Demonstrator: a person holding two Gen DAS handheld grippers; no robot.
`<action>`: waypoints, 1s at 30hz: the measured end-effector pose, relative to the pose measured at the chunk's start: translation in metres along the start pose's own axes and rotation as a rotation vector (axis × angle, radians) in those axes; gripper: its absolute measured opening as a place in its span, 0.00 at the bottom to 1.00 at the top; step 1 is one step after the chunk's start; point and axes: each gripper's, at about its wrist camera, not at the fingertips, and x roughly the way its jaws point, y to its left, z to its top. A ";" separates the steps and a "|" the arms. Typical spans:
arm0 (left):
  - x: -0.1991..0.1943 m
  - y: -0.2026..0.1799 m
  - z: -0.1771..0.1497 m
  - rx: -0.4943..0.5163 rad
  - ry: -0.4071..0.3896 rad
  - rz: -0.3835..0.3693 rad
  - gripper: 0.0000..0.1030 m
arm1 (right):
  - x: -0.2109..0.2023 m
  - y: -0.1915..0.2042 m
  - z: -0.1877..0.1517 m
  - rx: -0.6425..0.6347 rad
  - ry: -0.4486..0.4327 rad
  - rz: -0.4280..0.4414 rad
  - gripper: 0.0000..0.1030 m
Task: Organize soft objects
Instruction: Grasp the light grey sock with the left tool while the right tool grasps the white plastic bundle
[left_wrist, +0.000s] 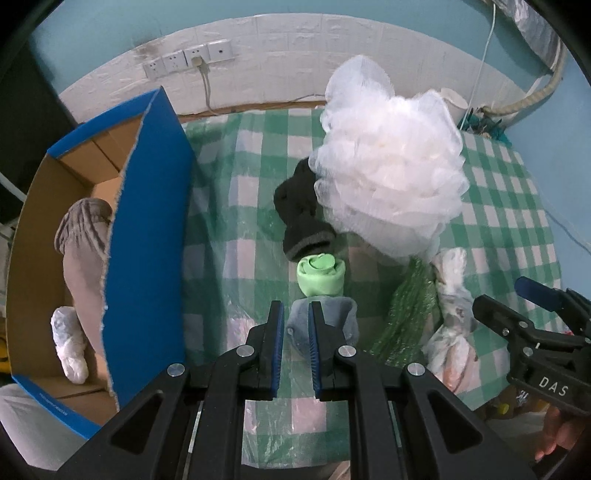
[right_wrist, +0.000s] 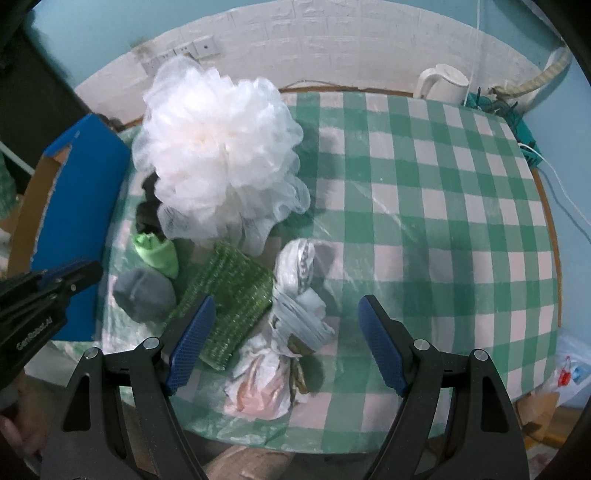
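My left gripper (left_wrist: 296, 308) has its jaws close together with nothing between them; its right finger hides the left edge of a grey rolled sock (left_wrist: 332, 325), also in the right wrist view (right_wrist: 146, 295). Beyond lie a green rolled sock (left_wrist: 320, 275) (right_wrist: 157, 251), a dark sock (left_wrist: 299, 210), a big white mesh bath pouf (left_wrist: 388, 173) (right_wrist: 218, 162), a green sparkly cloth (left_wrist: 410, 314) (right_wrist: 229, 299) and a white patterned cloth bundle (left_wrist: 452, 314) (right_wrist: 295, 317). My right gripper (right_wrist: 286, 314) is open above that bundle and also shows in the left wrist view (left_wrist: 513, 301).
A blue cardboard box (left_wrist: 147, 236) (right_wrist: 81, 173) stands open at the left, holding a beige-grey garment (left_wrist: 83, 251) and a white bundle (left_wrist: 70, 343). The table has a green checked cloth (right_wrist: 424, 221). A white kettle (right_wrist: 441, 83) and cables stand at the back right.
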 end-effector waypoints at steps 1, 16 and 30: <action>0.002 -0.001 -0.001 0.003 0.001 0.002 0.12 | 0.002 0.001 -0.001 -0.001 0.005 -0.003 0.78; 0.031 -0.016 -0.006 0.030 0.048 -0.054 0.12 | 0.024 0.001 -0.012 -0.016 0.075 -0.025 0.78; 0.029 -0.023 -0.013 0.012 0.066 -0.154 0.12 | 0.041 0.002 -0.015 -0.026 0.111 -0.018 0.78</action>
